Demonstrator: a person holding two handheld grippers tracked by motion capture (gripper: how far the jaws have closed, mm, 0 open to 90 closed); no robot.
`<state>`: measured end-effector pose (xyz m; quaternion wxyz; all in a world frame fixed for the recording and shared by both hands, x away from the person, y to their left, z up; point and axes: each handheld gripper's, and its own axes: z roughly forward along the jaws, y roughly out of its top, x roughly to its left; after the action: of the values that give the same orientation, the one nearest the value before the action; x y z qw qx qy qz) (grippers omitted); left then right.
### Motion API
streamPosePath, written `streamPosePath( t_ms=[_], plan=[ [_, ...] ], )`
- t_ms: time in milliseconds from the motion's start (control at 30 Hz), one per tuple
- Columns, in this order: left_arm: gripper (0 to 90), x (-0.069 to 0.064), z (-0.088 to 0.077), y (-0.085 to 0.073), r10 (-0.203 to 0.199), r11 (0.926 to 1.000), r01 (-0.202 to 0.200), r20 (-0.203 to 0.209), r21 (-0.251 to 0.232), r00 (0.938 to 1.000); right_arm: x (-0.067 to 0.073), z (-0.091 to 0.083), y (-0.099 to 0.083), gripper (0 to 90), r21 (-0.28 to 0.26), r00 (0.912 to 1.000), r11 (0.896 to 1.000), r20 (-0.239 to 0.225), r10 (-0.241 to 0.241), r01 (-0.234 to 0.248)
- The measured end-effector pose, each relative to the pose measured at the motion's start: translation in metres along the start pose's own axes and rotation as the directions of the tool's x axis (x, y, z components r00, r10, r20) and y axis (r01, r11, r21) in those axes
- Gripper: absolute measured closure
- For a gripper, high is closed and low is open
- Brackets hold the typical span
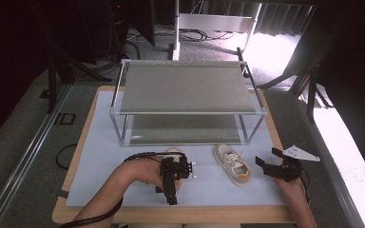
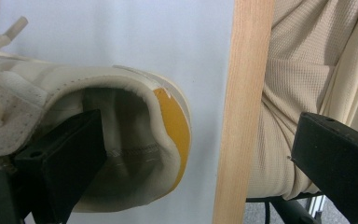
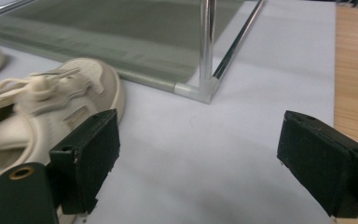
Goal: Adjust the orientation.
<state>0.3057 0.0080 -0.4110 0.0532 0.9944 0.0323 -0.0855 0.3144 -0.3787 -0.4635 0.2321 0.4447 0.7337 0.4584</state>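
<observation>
Two cream shoes lie low in the frame below the shelf rack (image 1: 185, 90): one (image 1: 232, 164) centre-right, one (image 2: 121, 140) under my left gripper (image 1: 173, 173). Its jaws gape, one inside the heel collar. I judge it light and soft, best pinched there; my right gripper (image 3: 198, 163) is spread, empty.

Lab: floor cables (image 1: 190, 34), metal stands (image 1: 57, 66).

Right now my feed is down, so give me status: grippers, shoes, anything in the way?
Left gripper open, one jaw inside left shoe. Right gripper open, beside right shoe. Both shoes on mat, before shelf rack.
</observation>
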Motion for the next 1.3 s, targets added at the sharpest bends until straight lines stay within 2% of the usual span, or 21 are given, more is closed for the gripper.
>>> streamPosePath(
  t_ms=[133, 167, 233, 300, 400, 467, 667, 767, 867, 900, 933, 1100, 1200, 1233, 1267, 1300],
  plan=[
    [3.2, -0.001, 0.000, 0.000, 0.006, 1.0000, -0.006, -0.018, -0.006, 0.9998, -0.006, -0.008, 0.001, 11.9, 0.047, 0.9984, 0.999, -0.053, -0.019, 0.021],
    [3.6, -0.001, 0.000, 0.000, 0.006, 1.0000, -0.006, -0.018, -0.006, 0.9998, -0.006, -0.008, 0.001, 11.9, 0.047, 0.9984, 0.999, -0.053, -0.019, 0.021],
    [3.8, -0.002, 0.000, 0.000, 0.018, 0.9998, -0.018, -0.032, -0.009, 0.9993, -0.006, -0.010, 0.001, 11.9, 0.095, 0.9954, 0.994, -0.083, -0.048, 0.056],
    [4.4, -0.002, 0.001, 0.000, 0.023, 0.9997, -0.024, -0.040, -0.011, 0.9989, -0.005, -0.010, 0.000, 11.9, 0.130, 0.9911, 0.988, -0.114, -0.069, 0.083],
    [4.5, -0.003, 0.002, 0.001, 0.031, 0.9995, -0.031, -0.048, -0.005, 0.9984, -0.001, -0.011, 0.000, 12.5, 0.187, 0.9797, 0.971, -0.161, -0.120, 0.149],
    [4.7, -0.003, 0.002, 0.001, 0.034, 0.9994, -0.034, -0.050, -0.002, 0.9982, 0.001, -0.011, 0.001, 13.1, 0.202, 0.9750, 0.963, -0.170, -0.143, 0.176],
    [4.7, -0.003, 0.002, 0.000, 0.033, 0.9994, -0.033, -0.055, -0.005, 0.9980, 0.003, -0.015, 0.004, 13.7, 0.246, 0.9608, 0.945, -0.227, -0.159, 0.215],
    [4.7, -0.003, 0.002, 0.000, 0.034, 0.9994, -0.034, -0.053, -0.003, 0.9980, 0.005, -0.018, 0.006, 14.1, 0.274, 0.9496, 0.929, -0.259, -0.177, 0.248],
    [4.7, -0.003, 0.001, 0.000, 0.033, 0.9995, -0.033, -0.051, -0.001, 0.9982, 0.008, -0.021, 0.009, 14.1, 0.298, 0.9319, 0.905, -0.289, -0.219, 0.305],
    [4.7, -0.003, 0.001, 0.000, 0.033, 0.9995, -0.033, -0.050, 0.001, 0.9982, 0.010, -0.022, 0.010, 14.1, 0.305, 0.9291, 0.899, -0.294, -0.224, 0.313],
    [4.7, -0.003, 0.001, 0.000, 0.032, 0.9995, -0.032, -0.050, 0.001, 0.9982, 0.011, -0.023, 0.012, 14.2, 0.314, 0.9226, 0.888, -0.301, -0.242, 0.335],
    [4.7, -0.004, 0.001, -0.001, 0.032, 0.9995, -0.031, -0.049, 0.006, 0.9983, 0.016, -0.026, 0.021, 14.9, 0.349, 0.9031, 0.853, -0.330, -0.274, 0.387],
    [4.7, -0.004, 0.001, -0.001, 0.034, 0.9994, -0.034, -0.052, 0.005, 0.9981, 0.023, -0.029, 0.028, 14.8, 0.352, 0.8838, 0.832, -0.354, -0.306, 0.429],
    [4.7, -0.004, 0.001, -0.001, 0.034, 0.9994, -0.033, -0.052, 0.006, 0.9981, 0.025, -0.030, 0.031, 15.0, 0.351, 0.8793, 0.827, -0.359, -0.313, 0.438],
    [4.7, -0.004, 0.001, -0.001, 0.033, 0.9994, -0.033, -0.050, 0.006, 0.9982, 0.028, -0.031, 0.034, 18.7, 0.343, 0.8711, 0.823, -0.366, -0.328, 0.454],
    [4.7, -0.004, 0.001, 0.000, 0.031, 0.9995, -0.031, -0.048, 0.007, 0.9984, 0.030, -0.032, 0.037, 19.8, 0.328, 0.8644, 0.822, -0.366, -0.345, 0.467]
  ],
)
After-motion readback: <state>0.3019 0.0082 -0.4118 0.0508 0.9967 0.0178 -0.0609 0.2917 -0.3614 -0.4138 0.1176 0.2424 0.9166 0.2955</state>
